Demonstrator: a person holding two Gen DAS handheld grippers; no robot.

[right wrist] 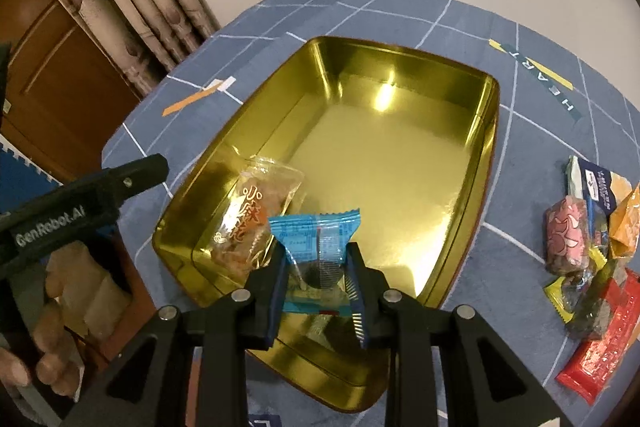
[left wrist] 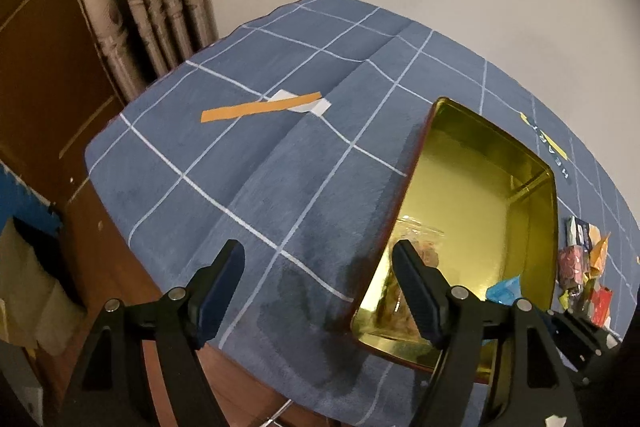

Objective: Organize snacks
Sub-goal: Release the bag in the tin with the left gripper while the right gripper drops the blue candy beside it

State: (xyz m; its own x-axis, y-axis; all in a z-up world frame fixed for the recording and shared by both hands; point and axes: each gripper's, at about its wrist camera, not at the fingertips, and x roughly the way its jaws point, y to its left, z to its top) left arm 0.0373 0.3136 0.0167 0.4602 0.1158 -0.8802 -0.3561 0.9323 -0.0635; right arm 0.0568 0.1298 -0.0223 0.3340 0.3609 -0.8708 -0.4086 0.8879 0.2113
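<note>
A gold tin box (right wrist: 400, 163) stands open on the blue checked tablecloth. A clear packet with red writing (right wrist: 256, 211) lies in its near left corner. My right gripper (right wrist: 318, 301) is shut on a blue snack packet (right wrist: 316, 247) and holds it over the tin's near end. My left gripper (left wrist: 316, 291) is open and empty, at the tin's (left wrist: 480, 195) left near corner; one finger (left wrist: 416, 287) hangs over the tin. In the left wrist view the blue packet (left wrist: 504, 289) and clear packet (left wrist: 424, 243) show in the tin.
A pile of loose wrapped snacks (right wrist: 592, 247) lies on the cloth right of the tin, also in the left wrist view (left wrist: 584, 267). An orange paper strip (left wrist: 260, 107) lies on the cloth at far left. Curtain and a wooden door stand behind the table's left edge.
</note>
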